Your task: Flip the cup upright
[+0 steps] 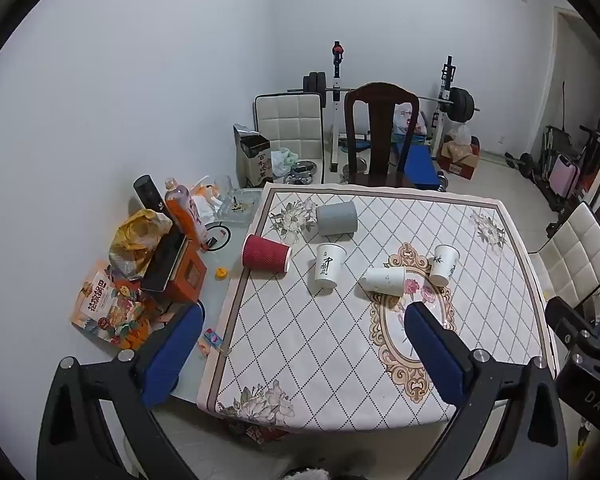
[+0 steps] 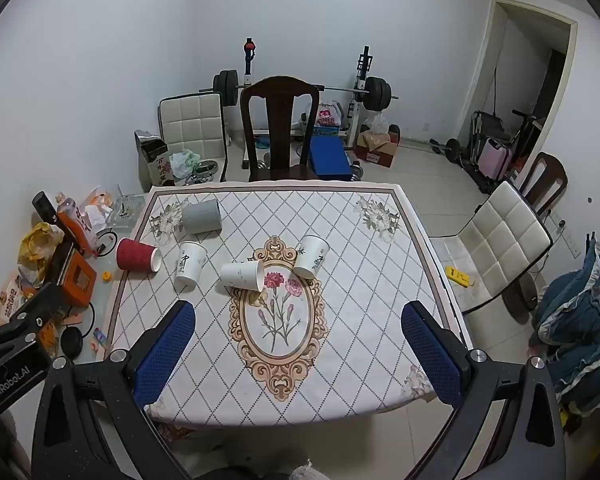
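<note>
Several cups sit on the patterned tablecloth (image 1: 340,352) (image 2: 360,280). A grey cup (image 1: 337,219) (image 2: 201,216) lies on its side at the back left. A red ribbed cup (image 1: 266,258) (image 2: 137,255) lies on its side at the cloth's left edge. A white cup (image 1: 384,281) (image 2: 242,275) lies on its side near the middle. Two white printed cups, one left of it (image 1: 327,269) (image 2: 189,266) and one right of it (image 1: 444,265) (image 2: 311,256), stand upright. My left gripper (image 1: 304,326) and right gripper (image 2: 300,324) are open, empty, and held above the table's near edge.
Clutter fills the table's left strip: an orange box (image 1: 184,276), a bottle (image 1: 184,208), snack bags (image 1: 108,312), a yellow cap (image 1: 221,273). A dark wooden chair (image 2: 278,128) stands behind the table, a white chair (image 2: 504,240) to the right. Weights stand at the back wall.
</note>
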Demonstrator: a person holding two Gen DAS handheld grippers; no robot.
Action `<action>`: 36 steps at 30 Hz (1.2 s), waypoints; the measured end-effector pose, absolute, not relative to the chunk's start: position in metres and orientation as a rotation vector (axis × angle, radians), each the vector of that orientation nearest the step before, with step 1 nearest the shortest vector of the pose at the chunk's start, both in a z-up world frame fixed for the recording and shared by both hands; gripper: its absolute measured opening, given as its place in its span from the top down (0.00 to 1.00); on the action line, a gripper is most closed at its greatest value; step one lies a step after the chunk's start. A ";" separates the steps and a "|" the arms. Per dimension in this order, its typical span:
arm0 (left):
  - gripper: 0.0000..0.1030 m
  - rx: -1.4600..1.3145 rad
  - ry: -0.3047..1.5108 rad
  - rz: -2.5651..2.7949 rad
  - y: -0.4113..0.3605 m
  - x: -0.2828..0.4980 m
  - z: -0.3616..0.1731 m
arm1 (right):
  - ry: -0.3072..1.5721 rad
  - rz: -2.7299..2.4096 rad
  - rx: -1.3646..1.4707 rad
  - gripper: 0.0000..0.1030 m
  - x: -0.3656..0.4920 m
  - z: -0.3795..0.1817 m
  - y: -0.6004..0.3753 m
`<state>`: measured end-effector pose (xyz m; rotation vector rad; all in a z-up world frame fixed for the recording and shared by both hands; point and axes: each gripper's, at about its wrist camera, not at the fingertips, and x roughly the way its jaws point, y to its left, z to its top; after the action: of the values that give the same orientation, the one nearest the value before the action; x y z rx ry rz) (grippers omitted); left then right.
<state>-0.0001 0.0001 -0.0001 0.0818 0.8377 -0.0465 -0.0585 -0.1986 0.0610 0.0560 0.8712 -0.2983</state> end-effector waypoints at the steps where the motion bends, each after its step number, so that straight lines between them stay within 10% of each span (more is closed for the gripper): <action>1: 0.00 0.078 0.845 -0.049 0.000 0.000 0.000 | 0.871 -0.297 0.061 0.00 -0.059 0.061 -0.199; 36: 0.00 0.083 0.822 -0.053 -0.001 -0.004 0.021 | 0.859 -0.294 0.041 0.00 -0.062 0.069 -0.195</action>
<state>-0.0037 -0.0013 0.0209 0.0831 0.8217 -0.0530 -0.0622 -0.1954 0.0688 0.0412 0.8588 -0.2942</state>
